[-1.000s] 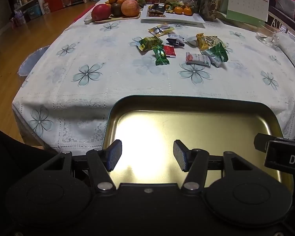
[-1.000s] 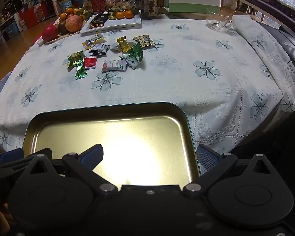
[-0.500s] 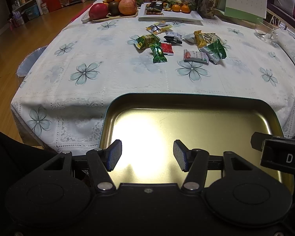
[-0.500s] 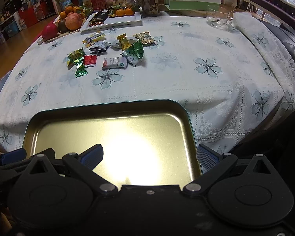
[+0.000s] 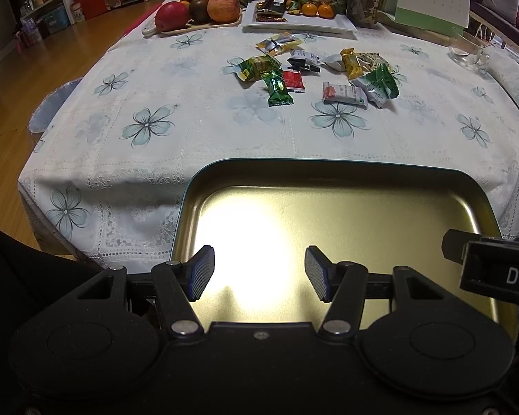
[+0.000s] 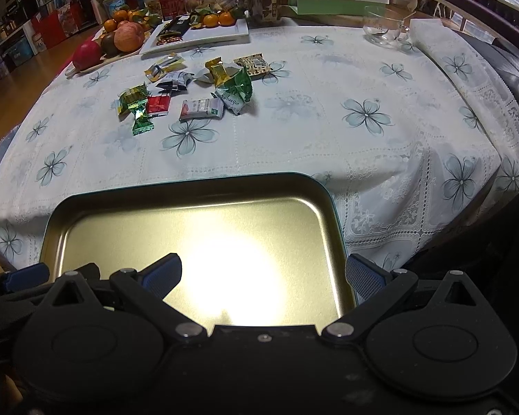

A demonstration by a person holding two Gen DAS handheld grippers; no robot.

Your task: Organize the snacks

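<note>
Closer to the table than a second ago, with gold tray [image 5: 346,180] edging nearer the scattered snacks [image 5: 315,72]. From left wrist: left gripper [image 5: 259,273] parted moderately over tray's glare, holding nothing; bare floral tablecloth [image 5: 148,124] open between tray rim and snacks; wooden floor beyond table's left edge; fruit board [image 5: 197,14] at far side. From right wrist: right gripper [image 6: 263,273] spread wide and empty, straddling tray's right rim [image 6: 339,228]; glass cup [image 6: 384,27] far right; cloth draping off near corner.
</note>
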